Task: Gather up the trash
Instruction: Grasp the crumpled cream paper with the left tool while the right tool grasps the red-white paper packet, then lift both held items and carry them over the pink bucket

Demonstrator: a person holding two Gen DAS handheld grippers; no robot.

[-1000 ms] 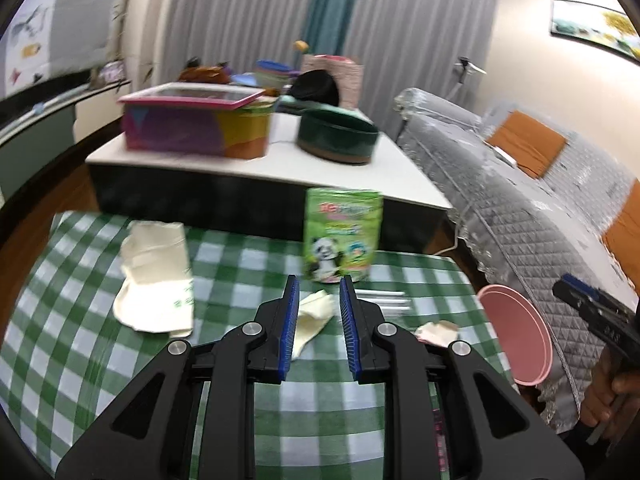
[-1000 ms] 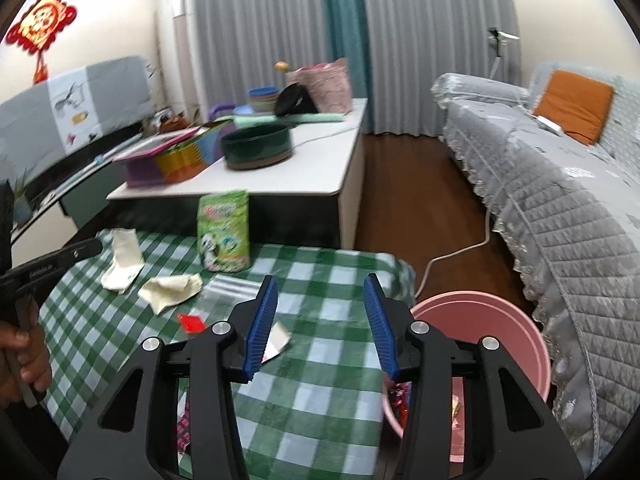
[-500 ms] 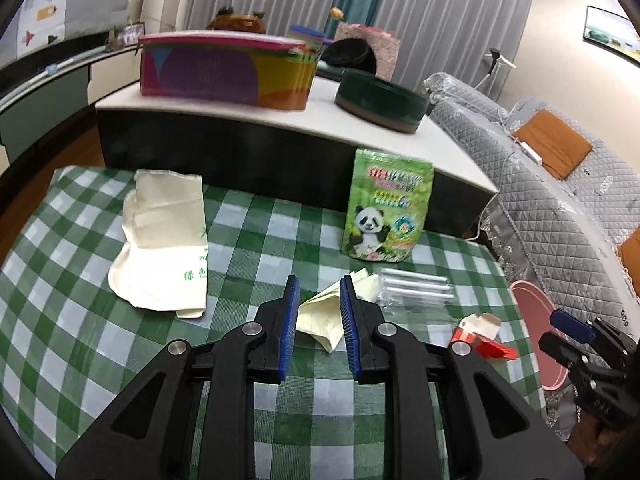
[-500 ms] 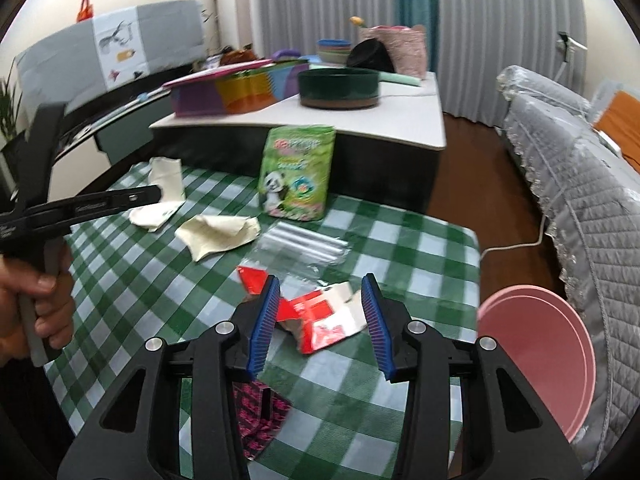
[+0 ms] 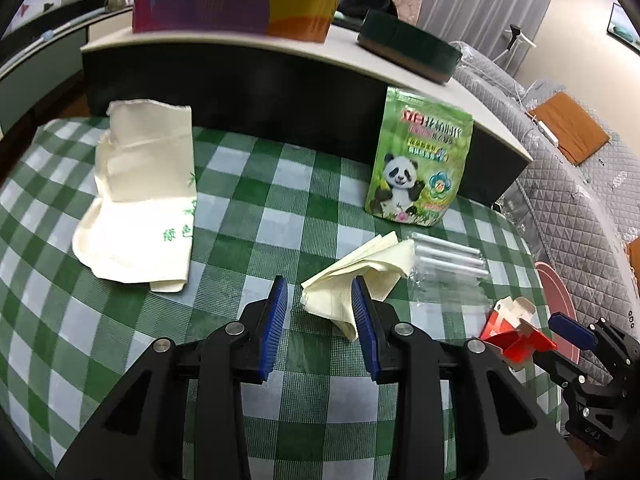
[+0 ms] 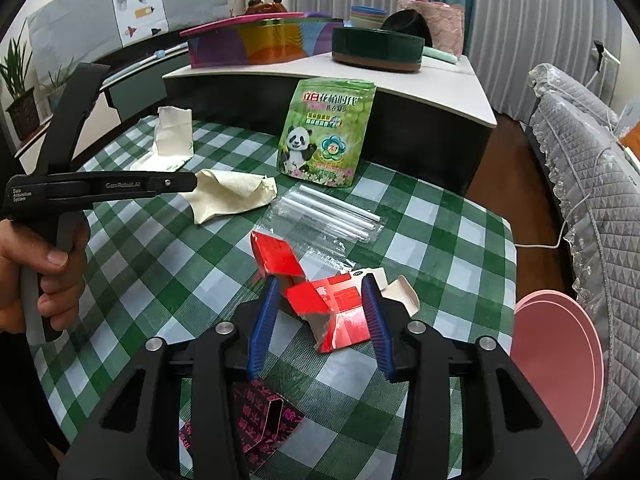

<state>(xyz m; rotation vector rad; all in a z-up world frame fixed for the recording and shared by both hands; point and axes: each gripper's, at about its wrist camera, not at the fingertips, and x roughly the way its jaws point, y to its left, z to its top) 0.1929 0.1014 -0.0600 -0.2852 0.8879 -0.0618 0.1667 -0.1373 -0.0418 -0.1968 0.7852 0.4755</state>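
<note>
My left gripper (image 5: 320, 312) is open, its jaws straddling the near edge of a crumpled cream paper (image 5: 360, 280) on the green checked tablecloth (image 5: 240, 208). My right gripper (image 6: 320, 316) is open around a torn red carton (image 6: 320, 292), also seen in the left wrist view (image 5: 516, 336). A clear plastic bag (image 6: 332, 216) lies just beyond it. A green panda pouch (image 6: 326, 132) stands at the table's far edge. A larger cream bag (image 5: 140, 192) lies at the left. A pink bin (image 6: 556, 368) stands right of the table.
A dark pink-printed wrapper (image 6: 264, 424) lies under my right gripper. Behind the table stands a white-topped cabinet (image 6: 440, 80) with a colourful box (image 6: 256, 40) and a dark green tin (image 6: 378, 48). A grey quilted sofa (image 6: 592, 168) is at the right.
Both grippers have moved forward and down over the table. The left now straddles the crumpled paper and the right straddles the red carton. Both stay open.
</note>
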